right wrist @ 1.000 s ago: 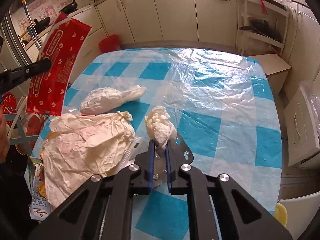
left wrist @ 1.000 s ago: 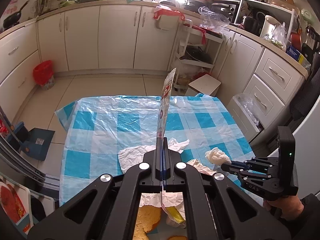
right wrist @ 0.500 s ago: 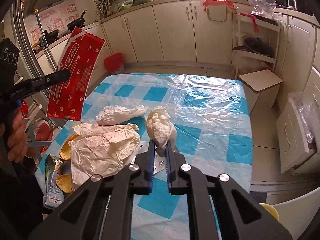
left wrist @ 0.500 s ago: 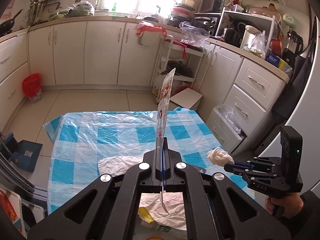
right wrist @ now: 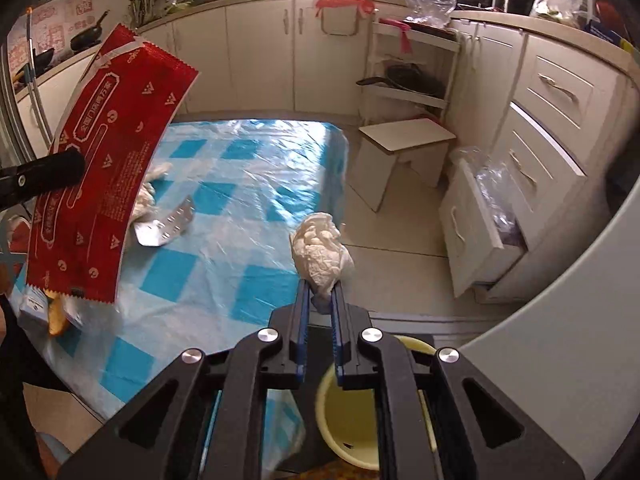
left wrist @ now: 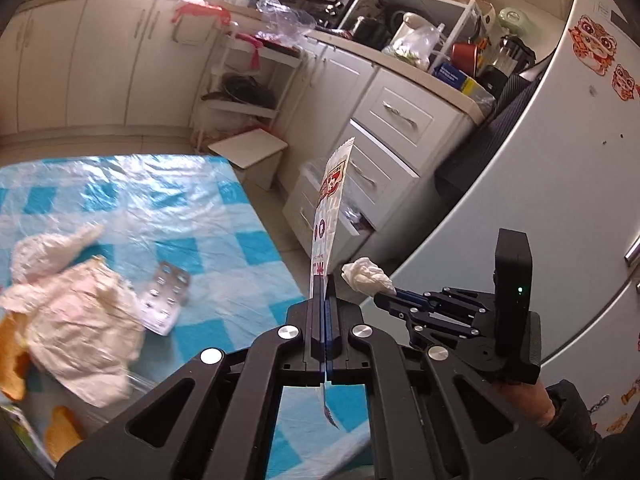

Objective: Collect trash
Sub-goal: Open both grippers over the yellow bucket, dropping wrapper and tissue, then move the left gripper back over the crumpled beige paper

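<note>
Left wrist view, left to right from the bench (left wrist: 240,216): crumpled cream paper wrap (left wrist: 76,320) lies on the bench's blue-check plastic cover, orange bread or peel scraps (left wrist: 12,356) touching its left edge, silver blister pack (left wrist: 164,300) just right of it. Left gripper (left wrist: 325,284) jaws fully closed, pinching a flat snack wrapper (left wrist: 330,216) edge-on, held off the bench's right edge. Right gripper (left wrist: 386,292) further right of the bench, clamped nearly closed on a white tissue wad (left wrist: 366,274).

Right wrist view: the wrapper (right wrist: 104,168) shows its red printed face, glossy film, serrated ends, hanging over the bench's (right wrist: 256,184) left side. Blister pack (right wrist: 166,226) near the bench middle. Tissue wad (right wrist: 322,252) sits in the right gripper (right wrist: 320,300) beyond the bench's right edge, above floor. Yellow round bin (right wrist: 352,420), smooth plastic, open top, directly under that gripper, likely the drop target.

Risks: tissue is soft and springy and only its lower tail is pinched; it could slip out and land on the floor beside the bin. Wrapper is slick, thin film held by one narrow strip; it may slide or flutter past the rim on release. Bin mouth is mostly hidden by the gripper body, so aiming is partly blind. Slippery bench cover could drag with the remaining trash.
</note>
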`<action>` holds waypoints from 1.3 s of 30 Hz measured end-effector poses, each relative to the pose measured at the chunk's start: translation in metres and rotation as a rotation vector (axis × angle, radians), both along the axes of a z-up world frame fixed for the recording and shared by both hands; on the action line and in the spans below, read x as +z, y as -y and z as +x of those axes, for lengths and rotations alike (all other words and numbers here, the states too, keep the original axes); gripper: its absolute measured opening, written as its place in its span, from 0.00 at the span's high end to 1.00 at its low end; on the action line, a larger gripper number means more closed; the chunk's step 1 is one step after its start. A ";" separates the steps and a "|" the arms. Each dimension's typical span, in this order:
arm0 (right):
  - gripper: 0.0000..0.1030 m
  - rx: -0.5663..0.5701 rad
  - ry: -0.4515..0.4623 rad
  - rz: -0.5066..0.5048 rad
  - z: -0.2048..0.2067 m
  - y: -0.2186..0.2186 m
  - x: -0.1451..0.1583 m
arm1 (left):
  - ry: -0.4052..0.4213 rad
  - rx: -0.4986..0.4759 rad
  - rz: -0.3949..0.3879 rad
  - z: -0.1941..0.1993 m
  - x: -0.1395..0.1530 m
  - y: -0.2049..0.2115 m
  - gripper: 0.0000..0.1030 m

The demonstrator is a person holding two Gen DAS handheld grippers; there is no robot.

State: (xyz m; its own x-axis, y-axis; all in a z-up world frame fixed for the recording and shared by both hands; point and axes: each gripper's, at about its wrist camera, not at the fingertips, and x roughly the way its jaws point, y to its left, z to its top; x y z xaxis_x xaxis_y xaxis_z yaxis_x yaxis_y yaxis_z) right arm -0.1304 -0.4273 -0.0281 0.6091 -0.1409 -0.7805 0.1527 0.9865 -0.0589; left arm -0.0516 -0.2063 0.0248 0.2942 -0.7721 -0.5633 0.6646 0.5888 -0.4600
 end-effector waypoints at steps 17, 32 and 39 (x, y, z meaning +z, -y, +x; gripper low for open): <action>0.76 -0.149 -0.223 0.031 -0.018 0.068 -0.068 | -0.223 -0.084 0.227 -0.050 -0.106 0.163 0.99; 0.53 -0.173 -0.119 0.067 -0.022 0.076 -0.049 | -0.146 -0.033 0.226 -0.050 -0.083 0.147 0.70; 0.45 -0.161 -0.047 0.085 -0.018 0.071 -0.036 | -0.064 0.023 0.219 -0.051 -0.057 0.116 0.59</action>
